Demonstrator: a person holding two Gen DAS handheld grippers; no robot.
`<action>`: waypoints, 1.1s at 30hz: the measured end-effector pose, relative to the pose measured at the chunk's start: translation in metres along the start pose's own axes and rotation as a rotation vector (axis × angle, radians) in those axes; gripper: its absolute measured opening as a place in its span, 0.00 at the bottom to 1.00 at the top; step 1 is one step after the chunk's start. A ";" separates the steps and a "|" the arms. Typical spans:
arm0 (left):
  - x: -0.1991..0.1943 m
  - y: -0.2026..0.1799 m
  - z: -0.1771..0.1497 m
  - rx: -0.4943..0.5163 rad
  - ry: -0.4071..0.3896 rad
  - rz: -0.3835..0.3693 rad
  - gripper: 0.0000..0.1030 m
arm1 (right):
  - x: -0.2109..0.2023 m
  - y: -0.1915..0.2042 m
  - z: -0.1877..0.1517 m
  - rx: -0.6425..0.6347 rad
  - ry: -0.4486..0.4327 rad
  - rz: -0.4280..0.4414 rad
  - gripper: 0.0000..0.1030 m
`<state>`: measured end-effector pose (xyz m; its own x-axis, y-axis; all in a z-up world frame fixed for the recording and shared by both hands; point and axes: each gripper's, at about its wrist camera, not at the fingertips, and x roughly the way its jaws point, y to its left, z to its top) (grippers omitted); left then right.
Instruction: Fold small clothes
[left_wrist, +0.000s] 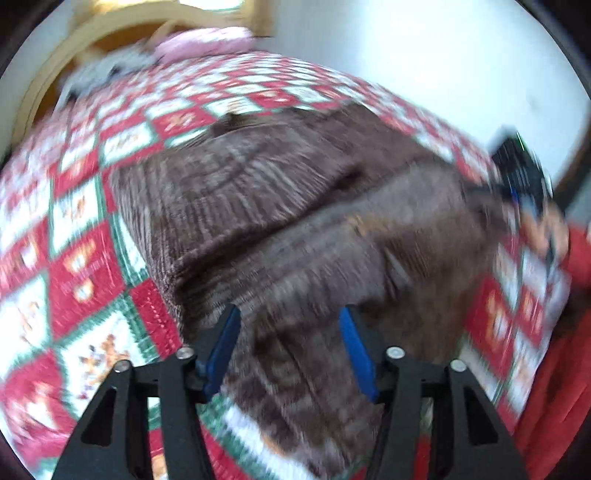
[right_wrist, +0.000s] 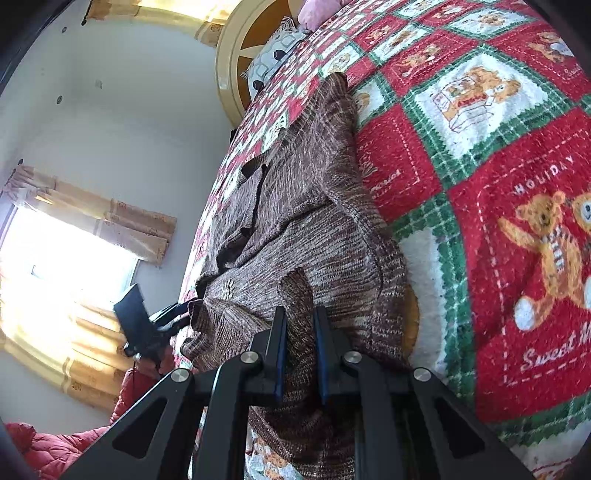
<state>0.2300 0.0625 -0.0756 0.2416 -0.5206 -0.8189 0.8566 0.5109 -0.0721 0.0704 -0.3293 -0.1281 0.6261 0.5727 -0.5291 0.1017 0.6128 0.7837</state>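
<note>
I am looking down at a brown knitted sweater (left_wrist: 295, 206) lying spread across a bed covered by a red, green and white teddy-bear blanket (left_wrist: 85, 266). My left gripper (left_wrist: 290, 336) is hanging over the near part of the sweater with its blue-lined fingers (left_wrist: 225, 343) standing well apart; the knit is passing beneath and between them, but the pads are not pressing on it. The left view is blurred, so finer contact I cannot tell. My right gripper (right_wrist: 299, 332) is sitting at the sweater's (right_wrist: 295, 221) near edge with its fingers (right_wrist: 279, 347) drawn close together, clamping a raised fold of the brown knit between the pads. A pale spotted pillow (right_wrist: 273, 55) is lying at the far end of the bed, against a round wooden headboard (right_wrist: 229, 74).
</note>
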 end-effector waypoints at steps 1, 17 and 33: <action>-0.003 -0.008 -0.001 0.056 0.004 0.011 0.65 | 0.000 0.000 0.000 0.001 0.000 0.001 0.13; 0.032 0.029 0.026 -0.237 0.002 -0.149 0.38 | -0.005 -0.004 -0.002 0.034 -0.020 0.024 0.13; 0.030 0.064 0.013 -0.569 -0.123 -0.254 0.58 | -0.010 0.007 -0.004 0.016 -0.044 0.000 0.14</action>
<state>0.2976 0.0706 -0.0976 0.1425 -0.7309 -0.6675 0.5257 0.6272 -0.5746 0.0617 -0.3285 -0.1185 0.6595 0.5483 -0.5142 0.1139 0.6033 0.7893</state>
